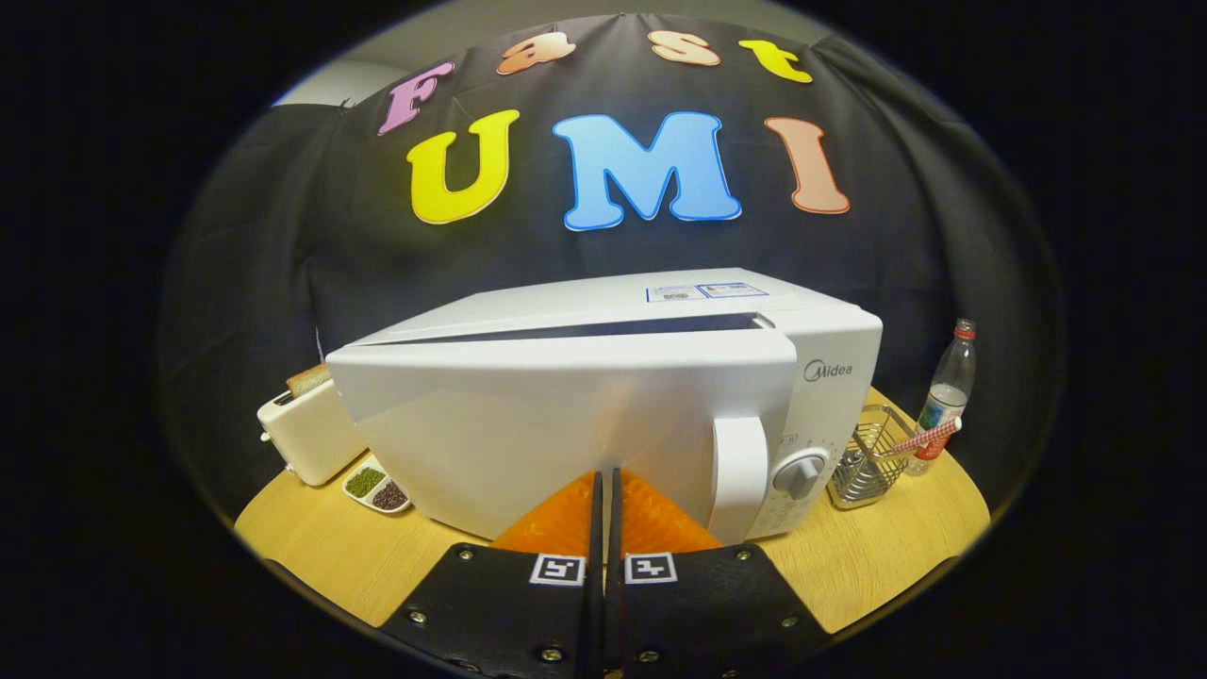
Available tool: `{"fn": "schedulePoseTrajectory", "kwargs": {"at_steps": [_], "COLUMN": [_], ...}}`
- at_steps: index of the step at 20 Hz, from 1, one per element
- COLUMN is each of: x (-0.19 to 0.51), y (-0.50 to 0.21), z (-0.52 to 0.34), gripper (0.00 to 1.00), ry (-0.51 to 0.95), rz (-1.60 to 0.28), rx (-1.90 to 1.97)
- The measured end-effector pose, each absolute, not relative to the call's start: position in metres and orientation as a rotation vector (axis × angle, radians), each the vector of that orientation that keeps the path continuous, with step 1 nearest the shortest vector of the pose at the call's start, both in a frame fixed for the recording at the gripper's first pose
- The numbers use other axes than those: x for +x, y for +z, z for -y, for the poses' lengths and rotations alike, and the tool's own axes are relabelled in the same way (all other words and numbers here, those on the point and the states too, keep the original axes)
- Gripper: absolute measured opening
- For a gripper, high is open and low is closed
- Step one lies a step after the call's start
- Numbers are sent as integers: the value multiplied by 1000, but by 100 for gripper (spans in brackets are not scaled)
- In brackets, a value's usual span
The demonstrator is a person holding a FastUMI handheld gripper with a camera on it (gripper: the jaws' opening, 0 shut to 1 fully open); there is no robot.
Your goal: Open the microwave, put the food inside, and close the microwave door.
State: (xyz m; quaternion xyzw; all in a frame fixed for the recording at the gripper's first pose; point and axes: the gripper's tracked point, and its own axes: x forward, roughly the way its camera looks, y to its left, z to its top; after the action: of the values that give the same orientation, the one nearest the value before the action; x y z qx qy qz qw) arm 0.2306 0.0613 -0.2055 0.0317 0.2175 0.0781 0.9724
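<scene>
We cannot see inside the white microwave point(603, 396) on the worktop point(377, 556), its door point(566, 429) ajar at the top edge and hiding most of the toaster point(306, 434) behind, while our claw point(603, 486) sits pressed together, tips against the door, pinching nothing.

Glossy white plastic microwave point(603, 405), wire-metal basket point(863, 457), matt wood-grain table point(377, 556) (smooth)

A toaster point(306, 436) with bread point(308, 379) in its slot and a divided dish point(377, 488) of seeds sit on the wooden table point(886, 556) — well apart from a wire rack point(866, 457) and a plastic bottle point(946, 396).
</scene>
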Motion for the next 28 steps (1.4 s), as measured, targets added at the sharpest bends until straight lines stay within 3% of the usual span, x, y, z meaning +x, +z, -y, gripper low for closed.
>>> {"fn": "schedulePoseTrajectory", "kwargs": {"at_steps": [13,28], "x": [248,141], "y": [-201,-86], "z": [-57,-54], "gripper": [1,2], "ry": [101,54], "rz": [-412,-194], "rx": [16,-10]}}
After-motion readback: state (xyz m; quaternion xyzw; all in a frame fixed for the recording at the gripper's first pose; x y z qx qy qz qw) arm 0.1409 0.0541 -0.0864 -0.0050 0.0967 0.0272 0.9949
